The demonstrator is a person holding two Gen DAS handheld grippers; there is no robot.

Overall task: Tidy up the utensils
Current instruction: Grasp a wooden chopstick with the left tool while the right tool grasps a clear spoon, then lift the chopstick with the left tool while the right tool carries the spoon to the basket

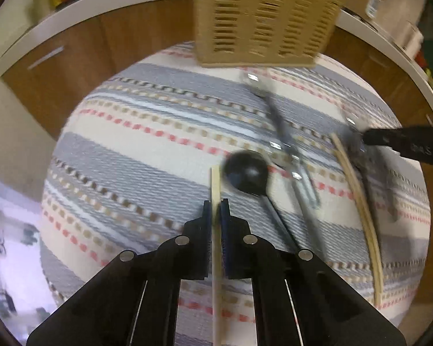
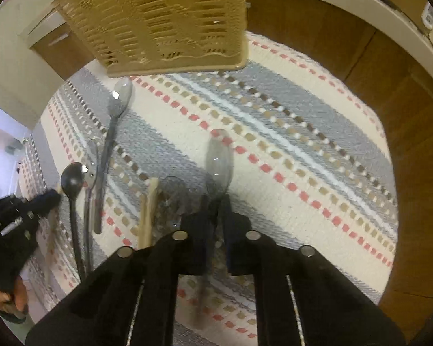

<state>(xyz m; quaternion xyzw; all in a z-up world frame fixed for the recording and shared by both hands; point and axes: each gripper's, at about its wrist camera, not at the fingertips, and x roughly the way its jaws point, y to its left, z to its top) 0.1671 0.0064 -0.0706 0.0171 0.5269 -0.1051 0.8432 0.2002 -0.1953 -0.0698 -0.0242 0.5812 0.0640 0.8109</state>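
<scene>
In the left wrist view my left gripper point(image 1: 215, 210) is shut on a pale wooden chopstick point(image 1: 215, 184) whose tip pokes out past the pads, over the striped cloth point(image 1: 147, 132). A black spoon point(image 1: 246, 174) lies just right of it, then metal cutlery point(image 1: 288, 147) and more pale chopsticks point(image 1: 360, 201). In the right wrist view my right gripper point(image 2: 216, 204) is shut on the handle of a clear plastic spoon point(image 2: 219, 158), bowl pointing away. The tan slotted basket point(image 2: 164, 20) stands at the cloth's far edge. My right gripper point(image 1: 363, 139) shows at the right of the left view.
A grey spoon point(image 2: 115, 106), the black spoon point(image 2: 72, 178), pale chopsticks point(image 2: 148, 210) and another clear spoon point(image 2: 173, 190) lie left of my right gripper. The left gripper point(image 2: 46, 199) and a hand point(image 2: 11, 297) sit at the far left. Wooden cabinets point(image 2: 389, 72) lie beyond the table.
</scene>
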